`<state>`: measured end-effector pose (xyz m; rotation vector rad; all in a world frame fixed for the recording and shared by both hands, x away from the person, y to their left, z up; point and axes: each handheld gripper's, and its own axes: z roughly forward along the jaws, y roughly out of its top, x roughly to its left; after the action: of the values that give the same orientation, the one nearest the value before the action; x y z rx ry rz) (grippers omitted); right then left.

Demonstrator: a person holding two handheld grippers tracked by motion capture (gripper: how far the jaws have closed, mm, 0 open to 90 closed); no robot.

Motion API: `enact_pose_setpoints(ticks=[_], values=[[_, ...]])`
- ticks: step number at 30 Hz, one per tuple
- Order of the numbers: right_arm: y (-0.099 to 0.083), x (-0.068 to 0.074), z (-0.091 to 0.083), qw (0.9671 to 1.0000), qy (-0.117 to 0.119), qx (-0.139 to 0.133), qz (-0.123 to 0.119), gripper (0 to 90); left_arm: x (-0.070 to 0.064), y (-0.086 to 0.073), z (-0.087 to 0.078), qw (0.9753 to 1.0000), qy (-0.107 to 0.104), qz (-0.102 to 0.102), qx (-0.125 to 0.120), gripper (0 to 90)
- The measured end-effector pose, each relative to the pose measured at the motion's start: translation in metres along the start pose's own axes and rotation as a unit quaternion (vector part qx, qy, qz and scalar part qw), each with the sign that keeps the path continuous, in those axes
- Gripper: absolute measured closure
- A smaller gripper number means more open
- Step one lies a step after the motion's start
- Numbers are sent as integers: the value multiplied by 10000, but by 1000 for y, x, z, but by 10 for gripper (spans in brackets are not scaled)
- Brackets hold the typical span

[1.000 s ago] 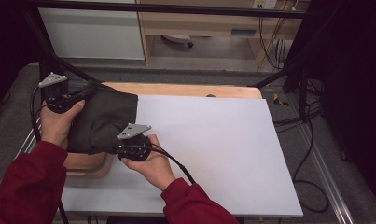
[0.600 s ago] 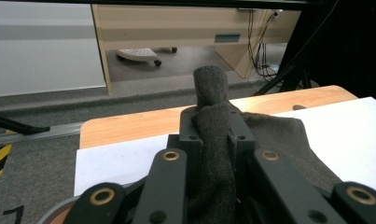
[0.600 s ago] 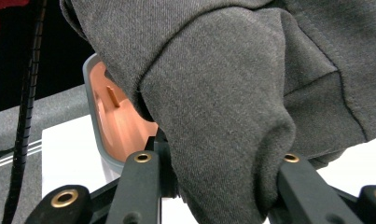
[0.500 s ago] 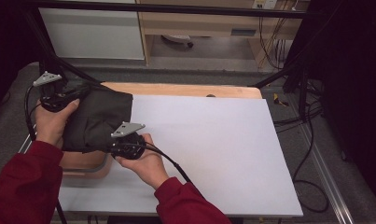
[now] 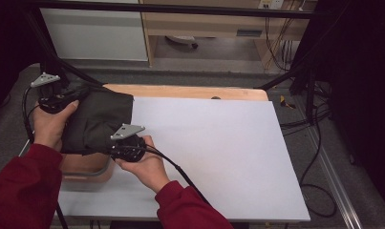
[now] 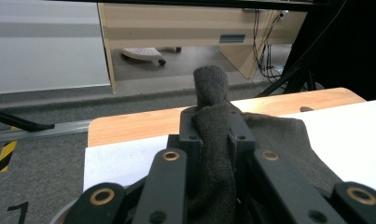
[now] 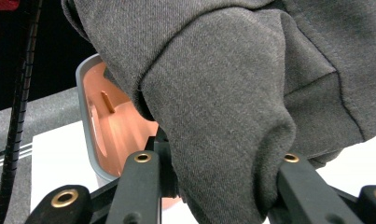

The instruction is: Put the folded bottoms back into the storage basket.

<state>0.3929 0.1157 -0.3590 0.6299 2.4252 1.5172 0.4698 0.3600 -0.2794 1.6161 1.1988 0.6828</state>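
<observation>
From above, one dark grey folded cloth garment [image 5: 97, 121] hangs between my two grippers over one peach plastic basket [image 5: 87, 171] at the white tabletop's [image 5: 219, 152] left edge, long axis from my left gripper [image 5: 61, 98] to my right gripper [image 5: 125, 148].

Left gripper view: my jaws pinch a bunched corner.

Right gripper view: jaws clamp a fold, basket directly beneath.
</observation>
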Motion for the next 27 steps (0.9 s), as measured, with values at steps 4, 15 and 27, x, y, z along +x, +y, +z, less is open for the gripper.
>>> enact_pose_setpoints(ticks=[4,15,27], values=[[2,2,2,10000,0,-14,-19,664,4,1,-2,10000,22,-14,28,804],[9,9,13,10000,55,-26,-59,664,18,1,-7,9999,85,-24,122,803],[11,15,22,9999,134,-50,-89,664,30,-2,-11,9998,76,-83,191,803]])
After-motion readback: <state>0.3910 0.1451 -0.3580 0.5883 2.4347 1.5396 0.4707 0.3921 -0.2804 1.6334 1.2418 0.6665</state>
